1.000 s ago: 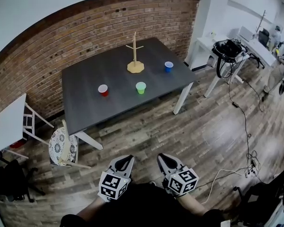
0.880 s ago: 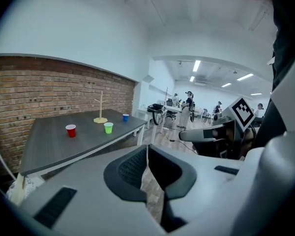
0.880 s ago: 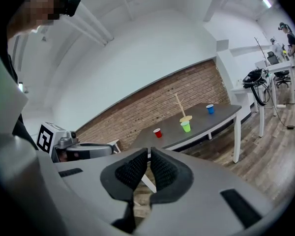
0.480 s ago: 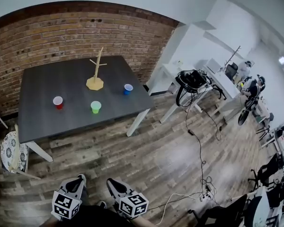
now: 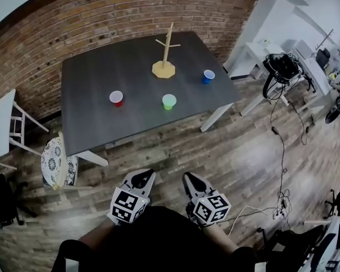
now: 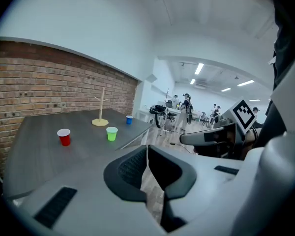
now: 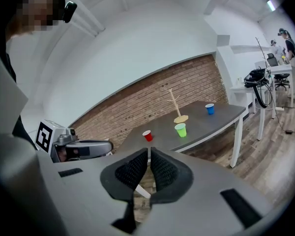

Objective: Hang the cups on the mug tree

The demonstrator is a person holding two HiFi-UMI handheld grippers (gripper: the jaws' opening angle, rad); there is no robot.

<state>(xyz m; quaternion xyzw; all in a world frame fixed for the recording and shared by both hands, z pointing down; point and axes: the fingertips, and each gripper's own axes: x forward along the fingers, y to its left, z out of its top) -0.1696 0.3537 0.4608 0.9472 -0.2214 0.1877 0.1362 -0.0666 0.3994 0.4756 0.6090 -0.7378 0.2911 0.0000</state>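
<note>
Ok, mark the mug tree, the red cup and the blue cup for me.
mug tree point(image 5: 164, 69), head view, on its base.
red cup point(image 5: 117, 97), head view, on its open top.
blue cup point(image 5: 208, 75), head view, on its open top.

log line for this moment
left tongs: shut, empty | right tongs: shut, empty | red cup, green cup, blue cup: on table | mug tree: bare

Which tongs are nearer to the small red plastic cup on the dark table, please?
Left. The left tongs hang over the floor, short of the dark table, roughly in line with the small red plastic cup; the right tongs hang beside them, farther right.
</note>
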